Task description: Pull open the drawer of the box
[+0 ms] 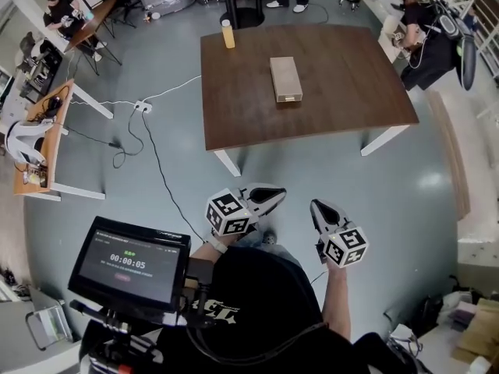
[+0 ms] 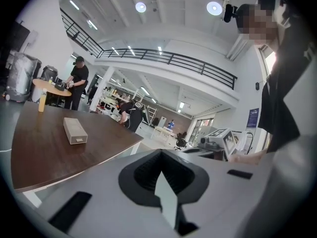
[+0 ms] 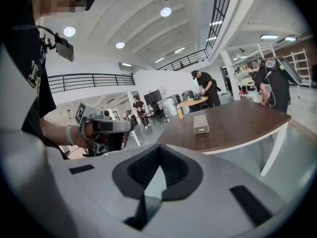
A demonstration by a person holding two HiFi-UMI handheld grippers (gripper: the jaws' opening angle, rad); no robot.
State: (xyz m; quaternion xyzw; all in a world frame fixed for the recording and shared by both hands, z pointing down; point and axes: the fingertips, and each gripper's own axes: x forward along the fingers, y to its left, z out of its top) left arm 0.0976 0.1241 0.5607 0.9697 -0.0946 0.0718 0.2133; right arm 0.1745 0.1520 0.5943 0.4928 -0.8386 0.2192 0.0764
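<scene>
On the table (image 1: 351, 92) the box (image 1: 285, 79) lay lengthwise, well beyond the clenched, empty left gripper (image 1: 273, 195) and right gripper (image 1: 318, 206), drawer end facing them.

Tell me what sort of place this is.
Likely a big open lab or workshop hall: a railed mezzanine overhead, cluttered work desks along the edge, and other people busy with equipment.
</scene>
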